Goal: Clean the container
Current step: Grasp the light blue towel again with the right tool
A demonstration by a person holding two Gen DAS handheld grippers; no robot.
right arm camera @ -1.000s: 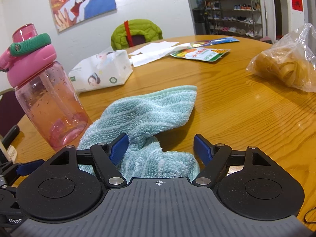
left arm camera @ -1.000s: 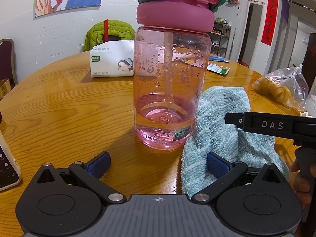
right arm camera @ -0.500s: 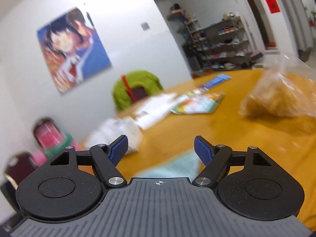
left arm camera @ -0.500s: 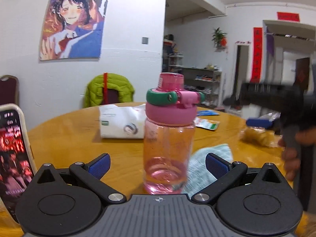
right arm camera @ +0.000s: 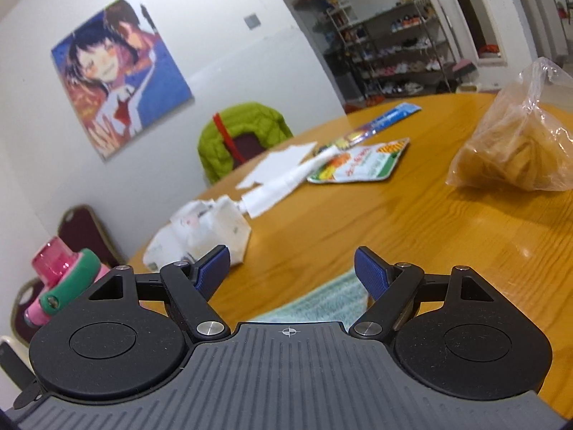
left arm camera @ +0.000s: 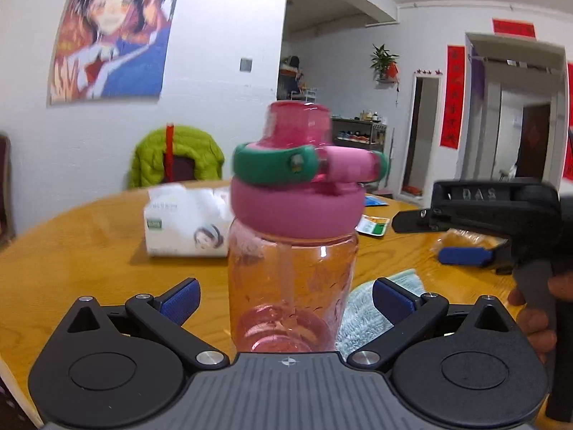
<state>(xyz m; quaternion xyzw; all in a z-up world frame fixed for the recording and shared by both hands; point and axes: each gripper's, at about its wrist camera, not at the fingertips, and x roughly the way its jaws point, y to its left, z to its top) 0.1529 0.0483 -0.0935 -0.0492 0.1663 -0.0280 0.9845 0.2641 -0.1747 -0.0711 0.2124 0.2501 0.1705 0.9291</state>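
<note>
Left gripper (left arm camera: pixel 284 299), spread wide, frames bottle (left arm camera: pixel 292 251); right gripper (right arm camera: pixel 290 272), spread wide, overlooks snack bag (right arm camera: pixel 515 150)

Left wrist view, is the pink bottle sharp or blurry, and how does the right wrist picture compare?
Left wrist view: the pink bottle is smeared by motion blur, its lid edges ghosted, and the tissue pack behind is soft too. Right wrist view: the tissue pack and papers are blurred, while the bagged food looks clearer. Both views bow straight lines with fisheye distortion.
</note>
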